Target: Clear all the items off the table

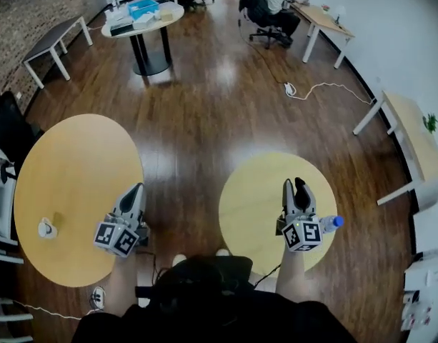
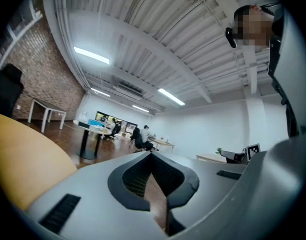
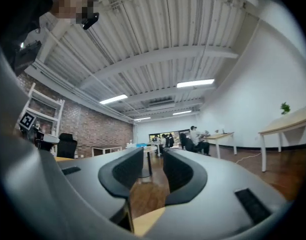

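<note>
Left gripper point(image 1: 138, 189), jaws closed and empty, is at the left table's point(image 1: 68, 163) right edge. Right gripper point(image 1: 295, 184), jaws slightly apart and empty, is beside a blue-capped bottle point(image 1: 331, 224)

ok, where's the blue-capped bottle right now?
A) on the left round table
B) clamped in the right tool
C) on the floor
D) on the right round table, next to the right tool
D: the bottle lies on the right round table near its edge, beside the right tool, whose jaws stand apart and empty.
</note>
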Demonstrator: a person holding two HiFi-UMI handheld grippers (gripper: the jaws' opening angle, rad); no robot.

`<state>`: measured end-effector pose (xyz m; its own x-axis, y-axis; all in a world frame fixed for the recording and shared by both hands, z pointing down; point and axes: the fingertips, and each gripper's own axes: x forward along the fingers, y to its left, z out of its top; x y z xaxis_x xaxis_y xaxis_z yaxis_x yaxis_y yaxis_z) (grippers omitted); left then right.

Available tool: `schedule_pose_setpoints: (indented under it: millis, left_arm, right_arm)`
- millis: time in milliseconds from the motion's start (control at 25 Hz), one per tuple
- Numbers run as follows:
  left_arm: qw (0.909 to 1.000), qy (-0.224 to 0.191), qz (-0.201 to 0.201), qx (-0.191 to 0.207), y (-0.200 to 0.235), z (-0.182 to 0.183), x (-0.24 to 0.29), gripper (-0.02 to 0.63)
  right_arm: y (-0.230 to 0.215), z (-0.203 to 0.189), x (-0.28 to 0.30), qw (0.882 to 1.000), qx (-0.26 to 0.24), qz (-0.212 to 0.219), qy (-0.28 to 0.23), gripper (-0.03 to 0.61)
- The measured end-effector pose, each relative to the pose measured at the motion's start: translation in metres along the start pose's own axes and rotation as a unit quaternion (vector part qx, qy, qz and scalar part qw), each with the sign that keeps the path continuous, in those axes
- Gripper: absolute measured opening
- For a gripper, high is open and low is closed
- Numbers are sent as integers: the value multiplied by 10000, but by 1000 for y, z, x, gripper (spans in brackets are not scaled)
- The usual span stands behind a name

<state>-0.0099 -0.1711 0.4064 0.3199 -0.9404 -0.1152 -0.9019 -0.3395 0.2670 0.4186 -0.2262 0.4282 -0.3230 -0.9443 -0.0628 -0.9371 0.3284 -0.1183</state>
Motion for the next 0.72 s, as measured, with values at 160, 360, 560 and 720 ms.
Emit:
schedule_pose_setpoints:
  millis: [160,360,560,720]
  left_arm:
    - [9930,-273,1136,192,48,17,-75,2]
    - [9692,-534,2390,243,95,31,-185,2]
    - [9532,-624,2935,375,119,43,-244,2]
    - [9454,-851,3105,509,146,67,-282,2]
  right_arm:
    - [75,-20,71,9929,149,1174,103,130]
    - [205,-46,123,9655,192,2576,318,130]
    - [292,-59,147,9445,255,3244,461,129]
    - [375,-54,150,9234,196,3816,374,129]
